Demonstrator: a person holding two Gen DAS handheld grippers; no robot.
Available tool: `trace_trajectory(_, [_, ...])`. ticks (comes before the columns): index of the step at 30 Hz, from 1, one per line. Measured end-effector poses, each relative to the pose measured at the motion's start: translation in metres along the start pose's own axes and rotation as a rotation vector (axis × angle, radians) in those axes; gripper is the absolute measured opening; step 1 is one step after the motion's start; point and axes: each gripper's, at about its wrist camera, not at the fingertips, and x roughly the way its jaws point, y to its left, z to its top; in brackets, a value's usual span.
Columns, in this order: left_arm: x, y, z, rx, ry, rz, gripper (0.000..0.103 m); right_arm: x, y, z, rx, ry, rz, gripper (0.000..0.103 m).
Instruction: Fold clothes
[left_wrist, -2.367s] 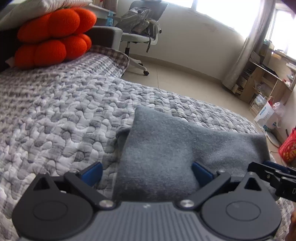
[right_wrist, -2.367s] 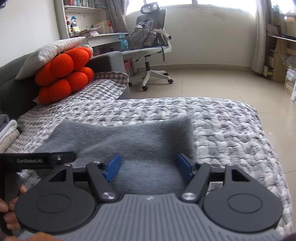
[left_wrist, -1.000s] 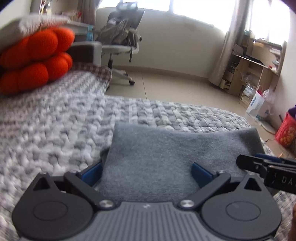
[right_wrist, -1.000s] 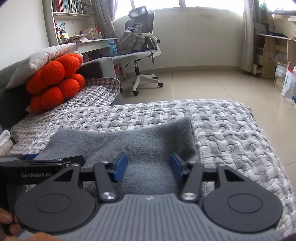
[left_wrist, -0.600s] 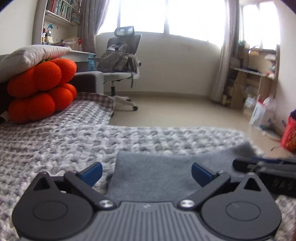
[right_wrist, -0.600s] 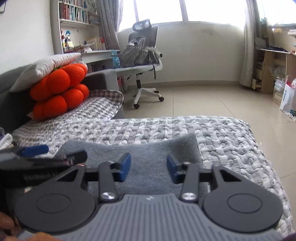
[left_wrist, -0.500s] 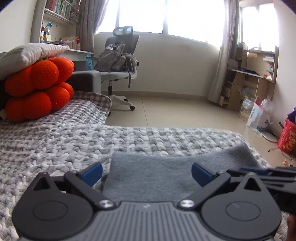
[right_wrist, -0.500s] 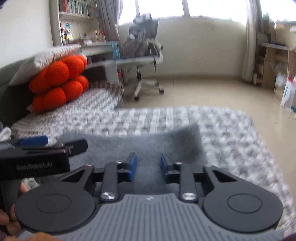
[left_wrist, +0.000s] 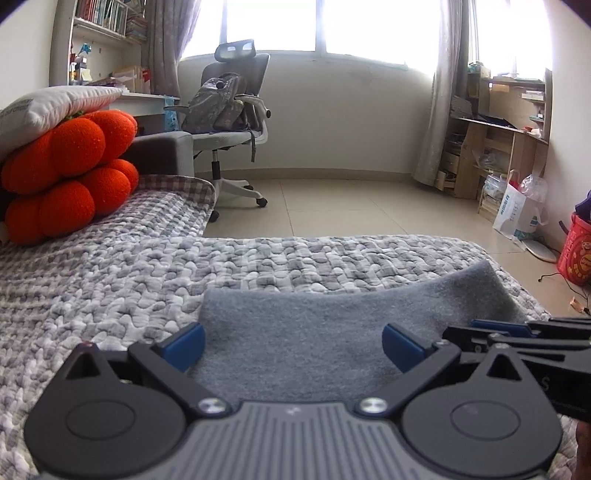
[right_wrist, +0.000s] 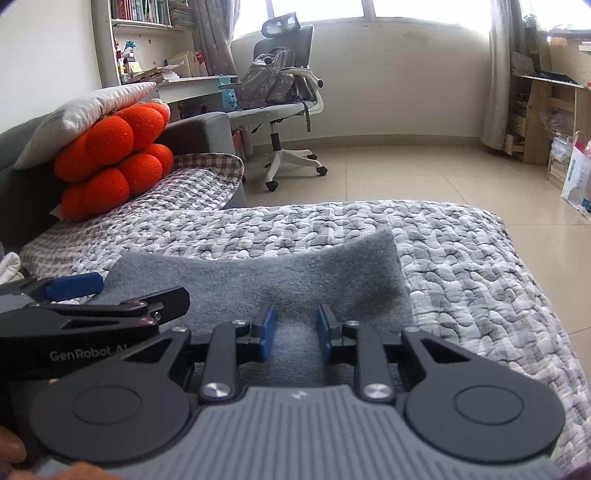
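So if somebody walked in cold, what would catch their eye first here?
Probably the bright orange bobbly plush cushion, stacked under a white pillow at the far left of the grey quilted bedspread. Next, the flat grey fleece garment lying on the bedspread just ahead of both grippers, and the grey office chair by the window.

Landmark: white-based office chair (left_wrist: 236, 122), standing on the tiled floor (left_wrist: 332, 206) below the window. A grey backpack (left_wrist: 216, 99) sits on its seat. Left of the chair: orange lumpy cushion (left_wrist: 70, 166) with a white pillow (left_wrist: 51, 105) resting on top, and a wall bookshelf (left_wrist: 107, 22) above the chair's left. Right of the chair: curtain (left_wrist: 448, 92), then wooden shelving (left_wrist: 498, 140), a white bag (left_wrist: 515, 212), a red basket (left_wrist: 576, 251). In front of the chair: a bed under a grey-and-white quilt (left_wrist: 147, 273).
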Motion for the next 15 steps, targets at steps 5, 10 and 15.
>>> trace_trajectory(5, [0.009, 0.000, -0.003, -0.001, 0.049, -0.016, 0.102, 0.001, -0.002, 0.002, 0.035, 0.012, -0.014, 0.022])
trace_trajectory(10, [0.011, -0.006, -0.006, 0.052, 0.065, 0.005, 0.103, 0.000, -0.003, 0.003, 0.052, 0.019, -0.020, 0.022])
trace_trajectory(15, [0.013, -0.007, -0.007, 0.068, 0.069, 0.012, 0.103, 0.000, -0.007, 0.003, 0.072, 0.030, -0.004, 0.024])
